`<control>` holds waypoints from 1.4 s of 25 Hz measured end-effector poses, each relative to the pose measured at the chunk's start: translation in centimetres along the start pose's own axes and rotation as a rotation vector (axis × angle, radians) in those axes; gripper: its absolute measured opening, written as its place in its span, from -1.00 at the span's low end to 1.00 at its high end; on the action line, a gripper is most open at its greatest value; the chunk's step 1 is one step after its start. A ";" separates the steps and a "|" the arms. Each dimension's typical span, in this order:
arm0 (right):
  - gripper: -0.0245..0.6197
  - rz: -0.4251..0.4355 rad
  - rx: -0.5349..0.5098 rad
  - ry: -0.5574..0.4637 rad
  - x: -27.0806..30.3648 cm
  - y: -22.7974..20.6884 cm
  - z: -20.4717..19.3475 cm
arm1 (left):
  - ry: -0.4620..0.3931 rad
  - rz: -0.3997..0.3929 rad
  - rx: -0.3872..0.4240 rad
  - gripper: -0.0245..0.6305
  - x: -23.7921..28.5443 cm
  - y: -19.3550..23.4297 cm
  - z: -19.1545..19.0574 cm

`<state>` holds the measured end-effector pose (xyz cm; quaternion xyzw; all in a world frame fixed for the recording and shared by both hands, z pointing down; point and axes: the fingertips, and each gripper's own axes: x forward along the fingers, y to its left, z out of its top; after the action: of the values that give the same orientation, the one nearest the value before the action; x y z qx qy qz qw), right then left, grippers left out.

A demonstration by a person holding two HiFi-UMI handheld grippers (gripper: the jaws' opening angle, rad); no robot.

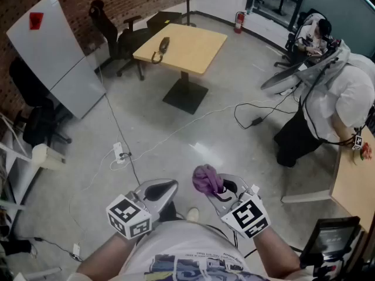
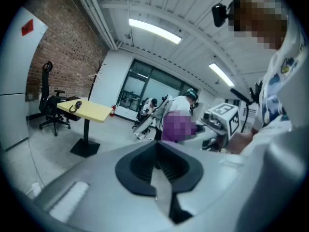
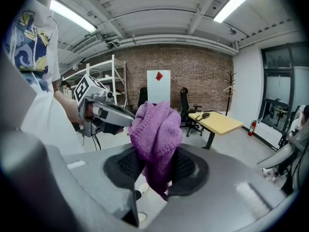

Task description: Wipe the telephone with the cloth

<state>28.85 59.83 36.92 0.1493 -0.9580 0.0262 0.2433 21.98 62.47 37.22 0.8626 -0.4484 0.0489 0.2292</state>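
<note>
- One dark telephone (image 1: pixel 161 47) sits by the left edge of the square yellow counter (image 1: pixel 193 45), well apart from both claws, with open floor between.
- Bunched purple knitted cloth (image 1: pixel 206 178) is pinched in the grey right claw (image 1: pixel 224 188). Most of it bulges out above the jaws and a tail hangs below.
- Grey left claw (image 1: pixel 162 191) is closed tight on nothing, just beside the right one, both close to the person's body.
- My guess: the step in hand is carrying the cloth over. Hold that pinch firm, step around the white power strip (image 1: pixel 119 152) and its cables, and lead with the bulging wad so fabric, not claw, meets the phone. The left claw could steady the handset.
</note>
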 end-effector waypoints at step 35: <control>-0.54 0.041 0.033 0.097 20.8 -10.6 9.4 | -0.015 0.017 -0.055 -0.91 2.0 24.9 8.7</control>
<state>10.27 42.91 38.28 0.1322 -0.9474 0.0540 0.2864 2.33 44.90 38.84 0.8526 -0.4584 0.0318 0.2490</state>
